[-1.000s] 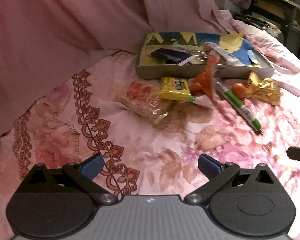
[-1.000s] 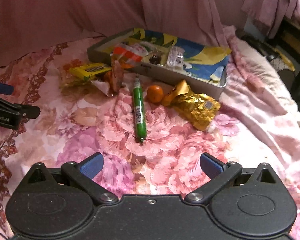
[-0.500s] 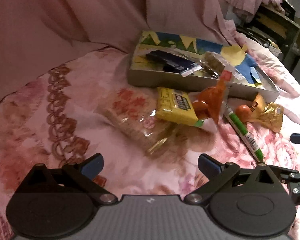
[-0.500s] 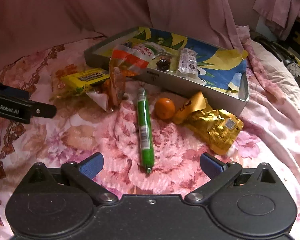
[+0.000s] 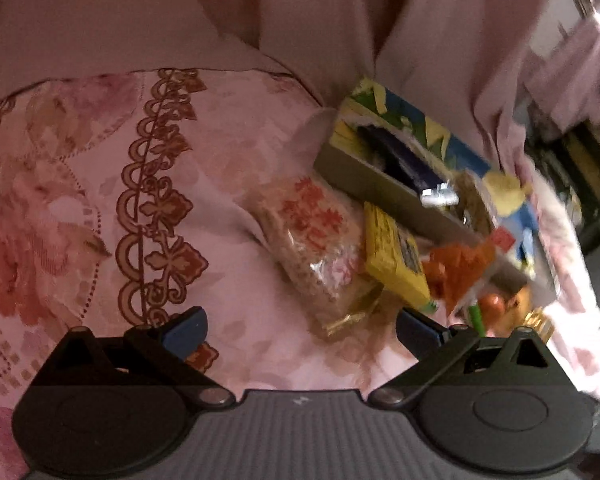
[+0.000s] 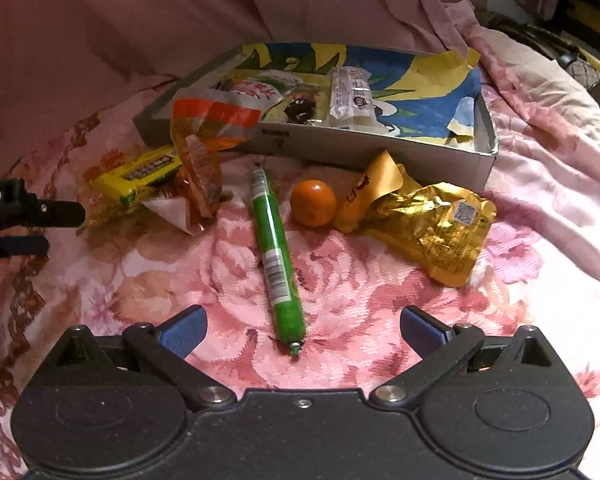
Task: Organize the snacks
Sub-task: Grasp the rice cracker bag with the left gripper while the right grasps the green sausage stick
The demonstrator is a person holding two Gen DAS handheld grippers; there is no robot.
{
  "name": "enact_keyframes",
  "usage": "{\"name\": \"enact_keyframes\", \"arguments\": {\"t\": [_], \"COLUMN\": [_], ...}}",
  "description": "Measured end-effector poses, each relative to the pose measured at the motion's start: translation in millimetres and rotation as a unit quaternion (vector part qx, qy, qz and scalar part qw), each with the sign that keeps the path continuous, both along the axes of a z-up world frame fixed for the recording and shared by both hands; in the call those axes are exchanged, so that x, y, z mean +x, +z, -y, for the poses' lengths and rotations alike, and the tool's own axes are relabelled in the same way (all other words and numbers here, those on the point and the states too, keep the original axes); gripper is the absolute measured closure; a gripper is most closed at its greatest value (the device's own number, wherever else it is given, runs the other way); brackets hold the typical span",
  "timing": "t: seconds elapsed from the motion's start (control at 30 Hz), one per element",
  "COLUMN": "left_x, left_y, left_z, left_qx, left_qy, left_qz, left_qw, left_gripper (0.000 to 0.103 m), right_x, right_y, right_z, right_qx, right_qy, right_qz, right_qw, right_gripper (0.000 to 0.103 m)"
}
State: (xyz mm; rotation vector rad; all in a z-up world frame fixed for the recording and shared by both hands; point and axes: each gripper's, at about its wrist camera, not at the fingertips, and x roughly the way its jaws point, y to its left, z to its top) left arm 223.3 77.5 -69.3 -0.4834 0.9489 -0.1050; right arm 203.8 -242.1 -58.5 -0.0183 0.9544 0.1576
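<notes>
Right gripper [image 6: 302,330] spread wide, clamping nothing, squarely behind green sausage stick [image 6: 277,258]. Long axis running away toward box [image 6: 384,150], near tip just ahead between the blue pads (barely short of them). Left gripper [image 5: 300,326] likewise agape and empty, facing the rice-cracker packet [image 5: 314,256]; farther from the stick.

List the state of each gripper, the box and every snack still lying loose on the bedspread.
left gripper: open, empty
right gripper: open, empty
box: lidless, some snacks inside
green stick: flat on bedspread, outside box
orange: loose, outside box
gold pouch: crumpled, outside box
yellow bar: outside box
orange packet: leaning upright against box
</notes>
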Motion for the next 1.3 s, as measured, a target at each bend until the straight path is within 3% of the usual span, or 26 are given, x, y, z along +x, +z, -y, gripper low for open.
{"name": "enact_keyframes", "arguments": {"t": [0.13, 0.4, 0.47, 0.63, 0.77, 0.97, 1.1, 1.2, 1.3], "left_x": [4.8, 14.1, 15.4, 18.5, 23.3, 24.0, 17.6, 16.2, 18.5], "left_y": [-2.9, -21.2, -24.0, -33.1, -48.7, -54.7, -56.2, -59.6, -61.3], "left_z": [-10.2, -18.0, -19.2, -23.8, -32.7, -35.9, -42.4, -43.9, -42.2], "left_qx": [-0.059, -0.148, -0.174, -0.197, -0.241, -0.267, -0.279, -0.288, -0.29], "left_qy": [0.02, 0.028, 0.026, 0.037, 0.066, 0.088, 0.106, 0.125, 0.128], "left_qz": [0.018, 0.021, 0.021, 0.016, 0.005, 0.012, 0.01, 0.002, 0.0], "left_qw": [0.9979, 0.9883, 0.9842, 0.9796, 0.9683, 0.9597, 0.9543, 0.9494, 0.9485], "left_gripper": [0.003, 0.032, 0.034, 0.038, 0.038, 0.041, 0.05, 0.057, 0.058], "right_x": [1.1, 3.2, 3.7, 6.5, 8.7, 9.8, 11.9, 15.3, 21.6], "right_y": [-1.9, -6.9, -9.0, -15.7, -18.1, -19.2, -18.5, -20.7, -22.5], "right_z": [-2.0, -11.0, -13.8, -17.8, -18.9, -21.7, -23.8, -27.5, -28.3], "right_qx": [0.021, 0.042, 0.041, 0.038, 0.043, 0.035, 0.044, 0.039, 0.047], "right_qy": [0.004, 0.029, 0.036, 0.039, 0.039, 0.044, 0.047, 0.049, 0.037], "right_qz": [0.005, 0.002, 0.001, -0.001, 0.003, 0.014, 0.02, 0.028, 0.031], "right_qw": [1.0, 0.999, 0.999, 0.999, 0.998, 0.998, 0.998, 0.998, 0.998], "right_gripper": [0.002, 0.016, 0.018, 0.026, 0.033, 0.052, 0.065, 0.066, 0.065]}}
